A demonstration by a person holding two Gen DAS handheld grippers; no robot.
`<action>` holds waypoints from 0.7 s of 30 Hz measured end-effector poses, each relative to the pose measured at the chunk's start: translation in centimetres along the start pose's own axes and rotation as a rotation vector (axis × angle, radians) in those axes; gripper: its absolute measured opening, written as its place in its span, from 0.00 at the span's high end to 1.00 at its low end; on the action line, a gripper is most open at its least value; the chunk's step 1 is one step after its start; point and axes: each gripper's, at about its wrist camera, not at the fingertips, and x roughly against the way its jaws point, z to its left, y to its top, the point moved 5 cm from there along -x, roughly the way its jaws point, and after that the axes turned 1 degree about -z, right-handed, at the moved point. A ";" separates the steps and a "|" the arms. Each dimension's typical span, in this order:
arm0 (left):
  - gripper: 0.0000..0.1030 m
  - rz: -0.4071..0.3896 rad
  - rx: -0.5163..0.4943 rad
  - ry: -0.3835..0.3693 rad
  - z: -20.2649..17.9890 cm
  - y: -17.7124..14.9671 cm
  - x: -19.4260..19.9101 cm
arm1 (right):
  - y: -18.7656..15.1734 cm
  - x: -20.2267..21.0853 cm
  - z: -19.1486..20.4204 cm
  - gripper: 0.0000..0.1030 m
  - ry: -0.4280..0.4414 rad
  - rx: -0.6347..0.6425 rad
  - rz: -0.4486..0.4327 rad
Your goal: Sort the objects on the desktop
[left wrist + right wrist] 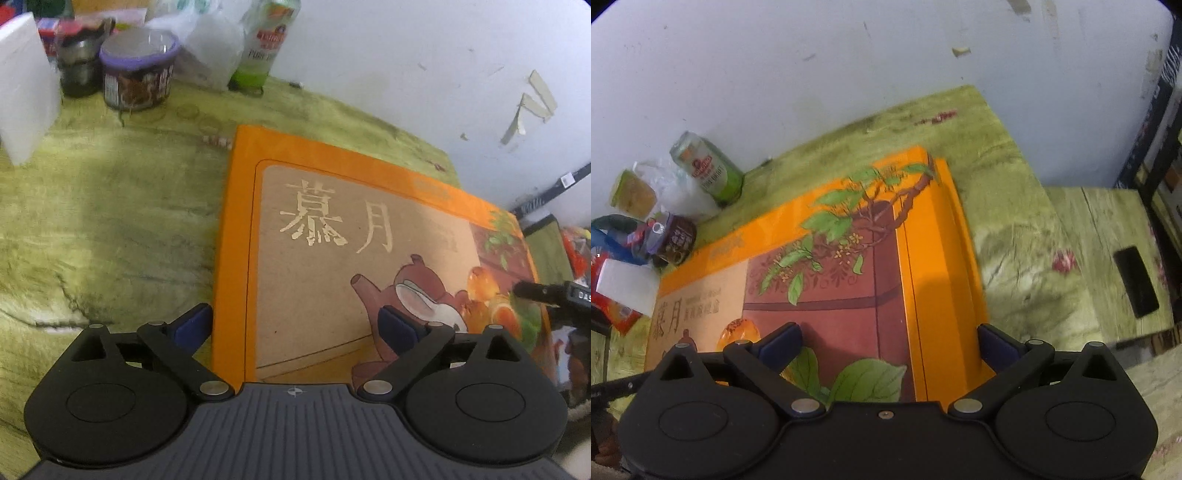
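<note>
A large flat orange gift box [332, 229] with gold characters and a teapot picture lies on the green cloth-covered table [110, 221]. My left gripper [295, 326] hovers open over the box's near left edge. Its left fingertip [194, 325] is over the cloth and its right fingertip is over the lid, with nothing pressed between them. In the right wrist view the same orange box [849, 266] shows its leafy branch picture. My right gripper [888, 345] stands open above the box's right end, its right fingertip [997, 345] near the box's right edge.
At the back left stand a green can [258, 48], a purple-lidded jar [138, 74], a plastic bag [214, 44] and a white block [26, 88]. The white wall [406, 74] runs close behind. A black flat object [1136, 282] lies on a lower surface to the right.
</note>
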 end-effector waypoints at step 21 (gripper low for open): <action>0.07 -0.150 -0.135 -0.039 -4.7 4.4 0.7 | 4.3 2.5 -1.7 0.01 0.009 -0.028 -0.091</action>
